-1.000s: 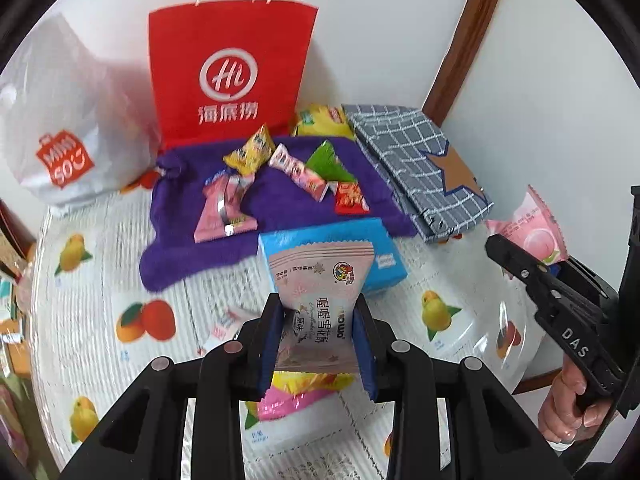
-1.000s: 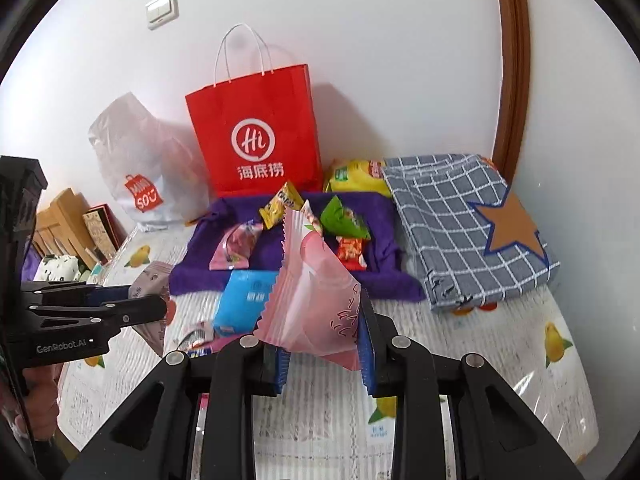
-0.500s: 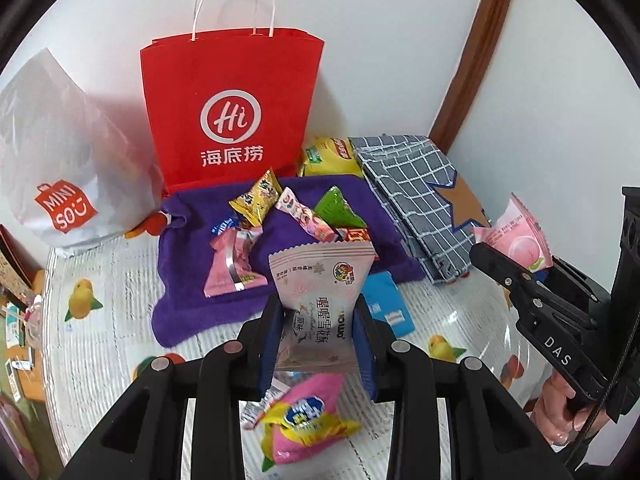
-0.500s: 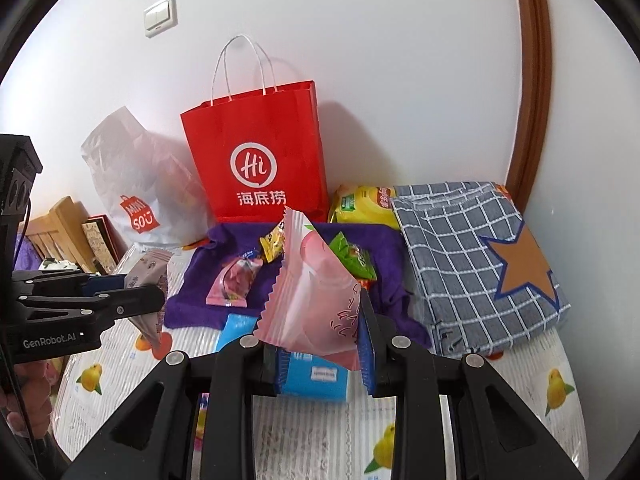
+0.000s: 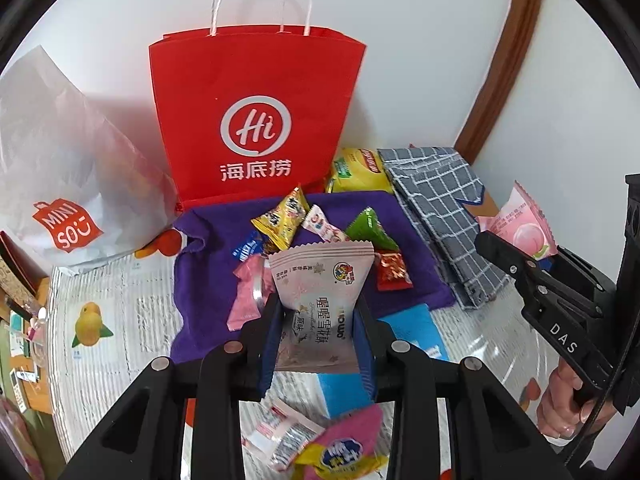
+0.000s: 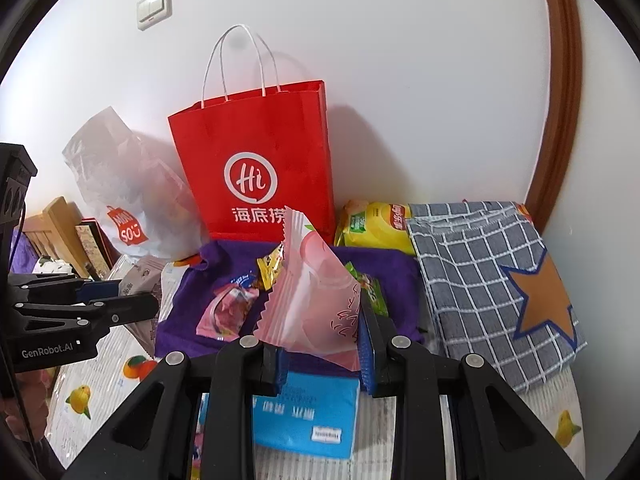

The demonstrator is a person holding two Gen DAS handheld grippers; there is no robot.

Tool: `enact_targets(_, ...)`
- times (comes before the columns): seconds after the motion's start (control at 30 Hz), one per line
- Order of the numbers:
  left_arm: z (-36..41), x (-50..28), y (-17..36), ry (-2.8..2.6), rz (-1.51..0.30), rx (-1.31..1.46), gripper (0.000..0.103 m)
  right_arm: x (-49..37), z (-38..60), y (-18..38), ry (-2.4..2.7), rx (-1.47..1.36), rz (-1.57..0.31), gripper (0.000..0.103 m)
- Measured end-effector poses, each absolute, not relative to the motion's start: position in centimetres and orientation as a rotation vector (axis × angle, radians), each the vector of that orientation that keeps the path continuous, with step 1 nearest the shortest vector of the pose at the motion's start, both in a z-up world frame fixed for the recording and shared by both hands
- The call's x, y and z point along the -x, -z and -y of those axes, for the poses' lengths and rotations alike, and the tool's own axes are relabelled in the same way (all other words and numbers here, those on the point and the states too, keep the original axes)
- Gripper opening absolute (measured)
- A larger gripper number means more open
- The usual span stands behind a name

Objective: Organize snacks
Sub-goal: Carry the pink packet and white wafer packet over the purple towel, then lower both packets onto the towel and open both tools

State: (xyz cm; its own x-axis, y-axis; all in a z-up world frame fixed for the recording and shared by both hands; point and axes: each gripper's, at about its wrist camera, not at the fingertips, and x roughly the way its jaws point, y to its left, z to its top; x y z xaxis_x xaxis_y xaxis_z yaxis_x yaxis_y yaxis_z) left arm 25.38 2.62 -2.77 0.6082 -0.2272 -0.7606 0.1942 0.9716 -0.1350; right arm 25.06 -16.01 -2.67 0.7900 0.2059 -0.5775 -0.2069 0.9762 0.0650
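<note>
Two handheld grippers, each clamped on a snack packet, over a table of loose sweets.

The left gripper (image 5: 318, 330) pinches a pale pink packet (image 5: 320, 292) upright between its pads; the right gripper (image 6: 320, 354) is clamped on a pink peach packet (image 6: 316, 308), tilted. Ahead of both lies a purple cloth (image 5: 208, 280) strewn with small snacks, with a red paper bag (image 5: 256, 120) standing behind it. A blue packet (image 6: 308, 416) lies flat just beneath the right gripper's fingers; a checked cloth (image 6: 480, 272) lies to their right.
</note>
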Motion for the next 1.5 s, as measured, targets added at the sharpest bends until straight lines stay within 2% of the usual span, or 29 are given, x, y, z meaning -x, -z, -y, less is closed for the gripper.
enact_targets(0.6, -7.3, -33.6, 5.5, 0.143, -0.933, 0.109, 0.032, -34.2, 15.5, 5.1, -0.236, 0.004, -0.669, 0.028)
enact_targets(0.9, -6.9, -38.1, 9.4, 0.162, -0.989, 0.134, 0.032, -38.1, 15.0, 9.5, -0.246, 0.05, -0.773, 0.028)
enact_targets(1.13, -7.6, -39.9, 12.6, 0.174, -1.048, 0.162, 0.032, -39.6, 14.6, 12.1, -0.257, 0.105, -0.854, 0.028)
enact_targets(1.5, -6.9, -39.7, 13.2, 0.199, -1.049, 0.162, 0.032, -40.5, 14.3, 14.2, -0.265, 0.13, -0.916, 0.028)
